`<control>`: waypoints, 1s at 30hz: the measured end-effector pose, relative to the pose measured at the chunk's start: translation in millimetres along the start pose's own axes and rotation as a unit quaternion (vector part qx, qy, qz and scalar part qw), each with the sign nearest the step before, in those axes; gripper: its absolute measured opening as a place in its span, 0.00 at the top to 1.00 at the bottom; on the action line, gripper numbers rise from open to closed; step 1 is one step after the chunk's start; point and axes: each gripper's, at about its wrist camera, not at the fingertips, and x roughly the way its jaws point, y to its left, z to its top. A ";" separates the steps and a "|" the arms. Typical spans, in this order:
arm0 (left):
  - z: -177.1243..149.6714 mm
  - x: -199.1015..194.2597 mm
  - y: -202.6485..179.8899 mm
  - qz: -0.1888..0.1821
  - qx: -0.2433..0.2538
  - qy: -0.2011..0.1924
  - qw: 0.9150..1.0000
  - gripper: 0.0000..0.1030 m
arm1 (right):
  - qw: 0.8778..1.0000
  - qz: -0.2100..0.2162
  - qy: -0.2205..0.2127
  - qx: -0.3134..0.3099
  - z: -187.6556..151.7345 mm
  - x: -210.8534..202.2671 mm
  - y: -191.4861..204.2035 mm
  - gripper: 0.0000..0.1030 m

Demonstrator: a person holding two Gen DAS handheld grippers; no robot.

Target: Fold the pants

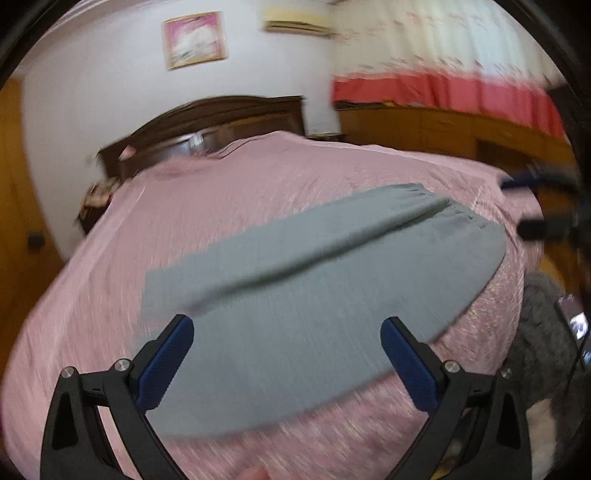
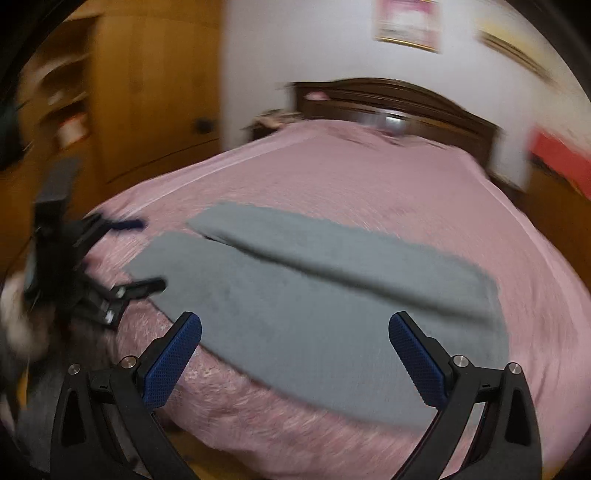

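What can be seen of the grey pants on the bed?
The grey soft-knit pants lie spread flat on the pink bedspread, unfolded, both legs side by side with a dark gap between them. The gathered waistband sits at the right end in the left wrist view, the leg cuffs at the left end. Nothing grips them; both grippers hover open above.

This is a bedroom in someone's home. A wide bed (image 1: 221, 221) under a pink textured bedspread (image 2: 369, 177) fills most of the room, with a dark carved wooden headboard (image 1: 207, 118) against the far white wall. A framed picture (image 1: 195, 38) hangs above it, and an air conditioner (image 1: 295, 22) is mounted high to its right. Pale curtains with a red band (image 1: 443, 92) hang on the right, over low wooden cabinets (image 1: 424, 129). A tall wooden wardrobe (image 2: 147, 92) stands on the left.
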 end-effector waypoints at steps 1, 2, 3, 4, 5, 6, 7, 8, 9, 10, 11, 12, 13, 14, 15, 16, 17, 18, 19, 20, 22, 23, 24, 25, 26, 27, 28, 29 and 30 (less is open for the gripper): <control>9.1 3.7 3.2 -0.005 0.015 0.000 1.000 0.00 | 0.998 0.047 0.004 -0.047 13.9 1.4 -10.1 0.00; 21.0 8.9 8.5 -0.017 0.031 -0.002 0.999 0.00 | 0.993 0.083 0.001 -0.084 21.3 1.3 -16.5 0.00; 31.3 14.1 13.6 -0.025 0.042 -0.004 0.999 0.00 | 0.987 0.107 -0.004 -0.118 27.7 1.2 -23.0 0.00; 39.1 18.8 18.2 -0.029 0.048 -0.008 0.998 0.00 | 0.980 0.133 0.001 -0.151 33.8 3.5 -31.2 0.00; 49.0 26.7 24.7 -0.035 0.053 -0.011 0.998 0.00 | 0.972 0.157 0.020 -0.172 39.4 9.2 -38.7 0.00; 56.6 34.4 30.0 -0.041 0.054 -0.010 0.998 0.00 | 0.967 0.173 0.039 -0.181 45.1 16.2 -47.6 0.00; 65.5 45.9 37.2 -0.048 0.052 -0.005 0.997 0.00 | 0.963 0.187 0.057 -0.183 49.5 23.8 -56.6 0.00; 70.9 55.4 42.5 -0.048 0.048 -0.002 0.998 0.00 | 0.961 0.197 0.070 -0.184 52.5 31.3 -64.9 0.00; 75.9 65.0 48.3 -0.042 0.042 -0.004 0.998 0.00 | 0.960 0.197 0.079 -0.182 56.7 40.2 -72.9 0.00; 77.7 72.7 53.6 -0.039 0.035 -0.009 0.999 0.00 | 0.961 0.195 0.084 -0.179 59.6 48.0 -81.6 0.00; 81.1 82.6 58.7 -0.038 0.026 -0.012 0.999 0.00 | 0.962 0.189 0.089 -0.178 62.4 56.3 -87.0 0.00; 84.9 92.4 62.7 -0.042 0.019 -0.008 0.999 0.00 | 0.963 0.181 0.091 -0.177 65.1 63.9 -93.3 0.00; 87.6 102.6 65.9 -0.048 0.014 -0.001 0.999 0.00 | 0.964 0.176 0.091 -0.177 63.3 67.5 -97.2 0.00; 92.7 110.1 65.5 -0.051 0.015 0.004 0.999 0.00 | 0.964 0.174 0.091 -0.181 63.8 72.6 -101.7 0.00; 96.0 122.6 67.9 -0.053 0.021 0.014 0.998 0.00 | 0.963 0.171 0.089 -0.187 64.0 77.1 -107.7 0.00; 97.8 136.8 68.8 -0.054 0.035 0.029 0.998 0.00 | 0.963 0.167 0.087 -0.193 66.1 83.0 -111.0 0.00; 97.3 144.2 69.5 -0.054 0.039 0.036 0.997 0.00 | 0.962 0.165 0.088 -0.199 67.2 88.2 -114.8 0.00; 98.3 157.1 70.6 -0.060 0.048 0.048 0.996 0.00 | 0.961 0.165 0.091 -0.203 68.8 94.5 -120.3 0.00; 99.0 166.0 69.9 -0.066 0.058 0.054 0.995 0.00 | 0.960 0.167 0.093 -0.204 70.7 100.7 -121.5 0.00; 99.4 175.6 68.2 -0.068 0.074 0.062 0.993 0.00 | 0.959 0.170 0.095 -0.204 71.6 104.9 -123.5 0.00; 98.9 192.2 64.5 -0.071 0.109 0.077 0.989 0.00 | 0.954 0.177 0.112 -0.213 74.2 117.3 -129.6 0.00; 98.5 198.8 62.2 -0.077 0.119 0.084 0.986 0.00 | 0.952 0.177 0.119 -0.219 73.8 122.5 -132.1 0.00; 99.5 205.5 60.8 -0.090 0.128 0.093 0.983 0.00 | 0.950 0.177 0.127 -0.224 73.3 128.0 -134.7 0.00; 98.6 210.8 60.8 -0.115 0.134 0.102 0.979 0.00 | 0.946 0.180 0.140 -0.229 73.7 135.7 -138.8 0.00; 98.7 216.7 62.0 -0.139 0.137 0.110 0.975 0.00 | 0.944 0.184 0.147 -0.230 73.5 139.8 -141.8 0.00; 100.9 223.5 64.1 -0.155 0.140 0.116 0.971 0.00 | 0.942 0.189 0.154 -0.231 73.9 144.0 -145.3 0.00; 102.5 228.0 64.7 -0.166 0.142 0.122 0.968 0.00 | 0.938 0.199 0.163 -0.231 73.0 149.9 -151.1 0.00; 105.0 235.0 66.5 -0.182 0.145 0.132 0.964 0.00 | 0.935 0.208 0.171 -0.232 73.5 154.6 -154.9 0.00; 107.9 242.4 69.2 -0.197 0.145 0.145 0.959 0.01 | 0.932 0.214 0.178 -0.233 74.9 158.7 -156.5 0.00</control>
